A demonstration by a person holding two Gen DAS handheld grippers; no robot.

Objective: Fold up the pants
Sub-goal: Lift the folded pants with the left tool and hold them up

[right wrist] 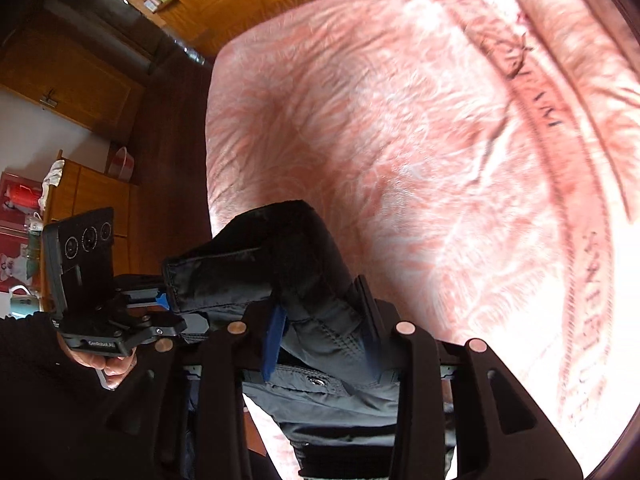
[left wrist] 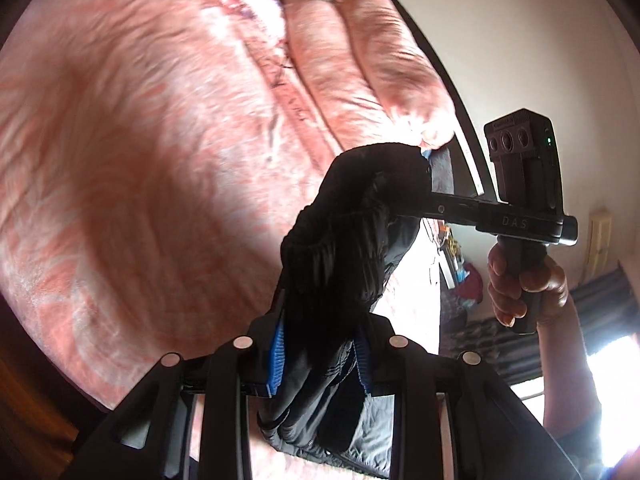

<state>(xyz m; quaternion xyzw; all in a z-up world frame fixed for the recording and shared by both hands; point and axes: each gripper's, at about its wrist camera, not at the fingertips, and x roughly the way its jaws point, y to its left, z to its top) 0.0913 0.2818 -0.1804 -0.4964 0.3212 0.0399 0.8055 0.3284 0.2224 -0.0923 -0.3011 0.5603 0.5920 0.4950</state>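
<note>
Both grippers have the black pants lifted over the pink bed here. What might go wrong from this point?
1. The pants are bunched thickly in the left gripper; uneven layers may slip out or lay down crooked.
2. The right gripper pinches near the snap at the waistband, with fabric sagging between the grips, so wrinkles may be trapped when the pants are lowered onto the pink bedspread.

Black left claw, blue ribbed pads, round silver pins; right claw marked "DAS".
</note>
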